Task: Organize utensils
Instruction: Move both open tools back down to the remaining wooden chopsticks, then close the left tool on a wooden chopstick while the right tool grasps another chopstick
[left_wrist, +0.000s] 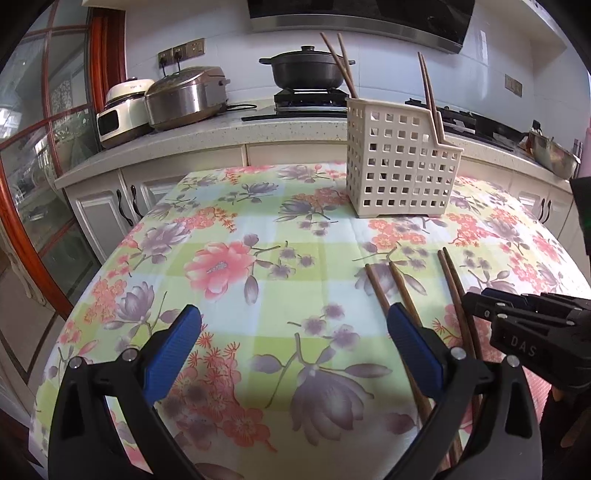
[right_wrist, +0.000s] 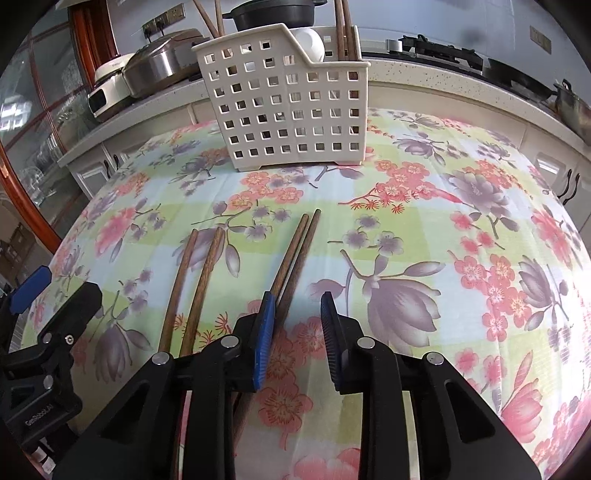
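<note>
A cream perforated utensil basket (left_wrist: 400, 166) (right_wrist: 291, 107) stands at the far side of the table, with brown chopsticks (left_wrist: 430, 99) (right_wrist: 345, 33) upright in it. Two pairs of brown chopsticks lie flat on the floral cloth: one pair (right_wrist: 192, 280) (left_wrist: 391, 288) to the left, the other (right_wrist: 295, 258) (left_wrist: 456, 291) to the right. My left gripper (left_wrist: 295, 354) is open and empty, low over the cloth, left of the chopsticks. My right gripper (right_wrist: 295, 343) is open, its left finger over the right pair; it also shows in the left wrist view (left_wrist: 524, 325).
The table carries a floral tablecloth (left_wrist: 258, 258) (right_wrist: 443, 221). Behind it runs a kitchen counter (left_wrist: 221, 133) with two rice cookers (left_wrist: 177, 99), a black pot (left_wrist: 306, 70) on the stove and a metal bowl (left_wrist: 554, 157). A glass door with a red frame (left_wrist: 44, 184) is to the left.
</note>
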